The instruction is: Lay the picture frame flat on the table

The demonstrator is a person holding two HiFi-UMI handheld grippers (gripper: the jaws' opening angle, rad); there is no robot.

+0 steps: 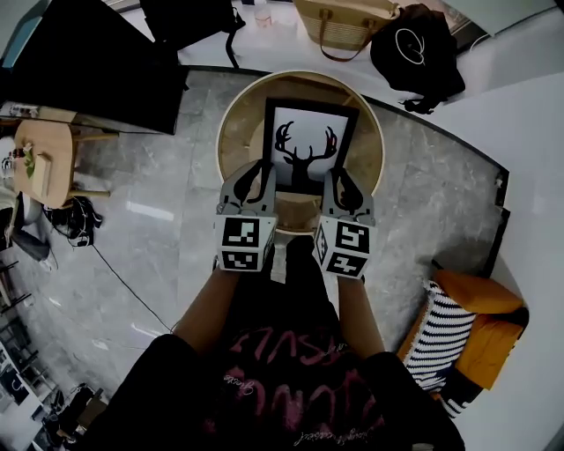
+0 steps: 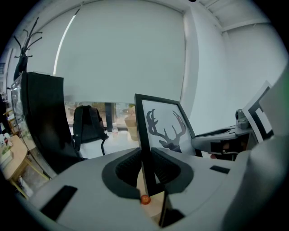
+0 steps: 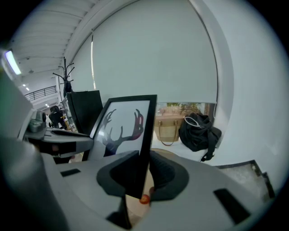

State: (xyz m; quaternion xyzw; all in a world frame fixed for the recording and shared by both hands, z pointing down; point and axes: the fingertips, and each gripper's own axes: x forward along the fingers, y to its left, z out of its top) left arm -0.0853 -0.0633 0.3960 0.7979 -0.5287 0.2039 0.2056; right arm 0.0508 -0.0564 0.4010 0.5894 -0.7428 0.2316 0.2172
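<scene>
A black picture frame [image 1: 307, 141] with a deer-antler print on white stands upright over the round wooden table [image 1: 238, 123]. My left gripper [image 1: 259, 179] is shut on the frame's left edge [image 2: 145, 149], low down. On the opposite edge [image 3: 145, 135] my right gripper [image 1: 341, 187] is shut at about the same height. Each gripper view shows the frame's black edge pinched between the two dark jaw pads, with the antler print [image 2: 168, 128] [image 3: 122, 124] beyond. I cannot tell whether the frame's bottom edge touches the tabletop.
The table stands on a grey marble floor [image 1: 423, 203]. A woven handbag [image 1: 344, 26] and a black bag [image 1: 414, 53] lie beyond it. A black backpack [image 2: 88, 126] sits far left. A small wooden side table [image 1: 44, 163] is at left, an orange chair with striped cushion [image 1: 467, 330] at right.
</scene>
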